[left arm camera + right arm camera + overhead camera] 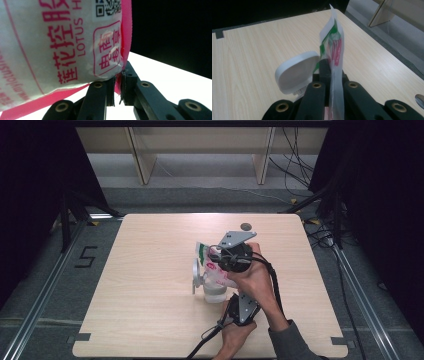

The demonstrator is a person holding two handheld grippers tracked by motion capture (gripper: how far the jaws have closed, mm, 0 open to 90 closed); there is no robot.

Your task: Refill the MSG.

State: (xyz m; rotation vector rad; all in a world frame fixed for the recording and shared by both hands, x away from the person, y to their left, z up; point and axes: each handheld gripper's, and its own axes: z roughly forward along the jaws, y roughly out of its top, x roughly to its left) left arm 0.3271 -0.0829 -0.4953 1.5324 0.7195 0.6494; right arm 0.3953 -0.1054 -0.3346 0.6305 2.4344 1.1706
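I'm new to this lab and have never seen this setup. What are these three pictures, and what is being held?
A person works with two hand-held two-jaw grippers at a wooden table. The high view looks down from above; the other two come from cameras riding on each gripper. The left gripper pinches the pink edge of a white printed bag. The right gripper clamps the same bag near its green-marked end. Beneath the bag stands a clear container with its white lid flipped open.
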